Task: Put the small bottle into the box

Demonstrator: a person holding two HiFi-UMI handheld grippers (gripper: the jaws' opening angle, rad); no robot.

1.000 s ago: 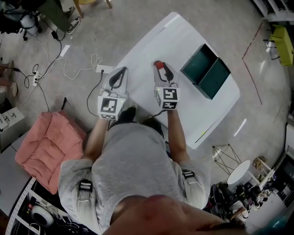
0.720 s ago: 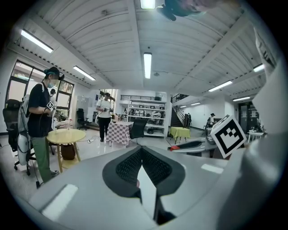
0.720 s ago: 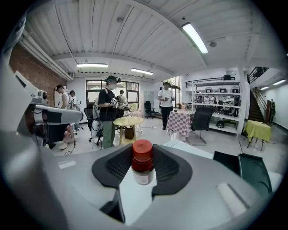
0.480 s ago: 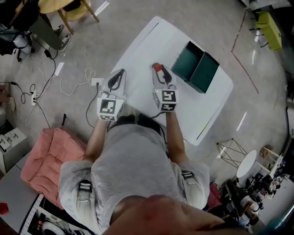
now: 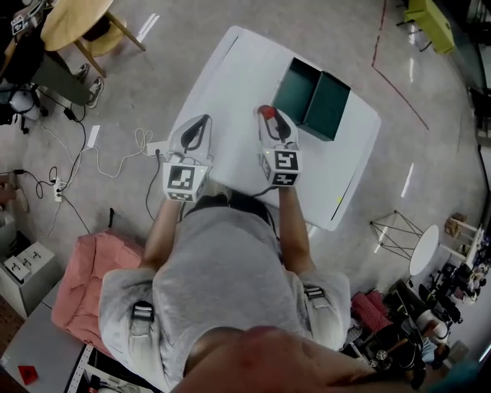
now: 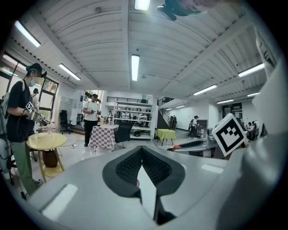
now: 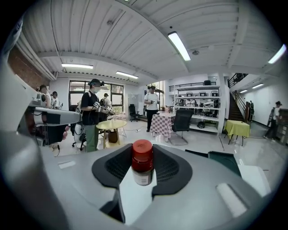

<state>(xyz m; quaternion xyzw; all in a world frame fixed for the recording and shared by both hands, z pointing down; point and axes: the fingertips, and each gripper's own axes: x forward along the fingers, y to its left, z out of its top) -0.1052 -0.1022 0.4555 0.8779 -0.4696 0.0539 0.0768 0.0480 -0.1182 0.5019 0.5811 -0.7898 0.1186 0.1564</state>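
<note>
Head view, contents as found: white table, set at an angle on a grey floor, with a person standing at its near edge and holding a gripper in each hand. Dark green box, open-topped and in two halves side by side, lies toward the table's far right edge with nothing seen inside. Right gripper is over the middle of the table, its jaws part-way apart and clamped on the small bottle, which is short of the box and apart from it. Right gripper view confirms the hold: the bottle is upright between the ribbed pads, with a red cap, a dark body and a pale label, and the box shows ahead to the right. Left gripper is above the table's left edge, level with the right one. Left gripper view shows its jaws brought together at the tips, with nothing held. Also present: pink cushion and white cables on the floor, and a round wooden table.
</note>
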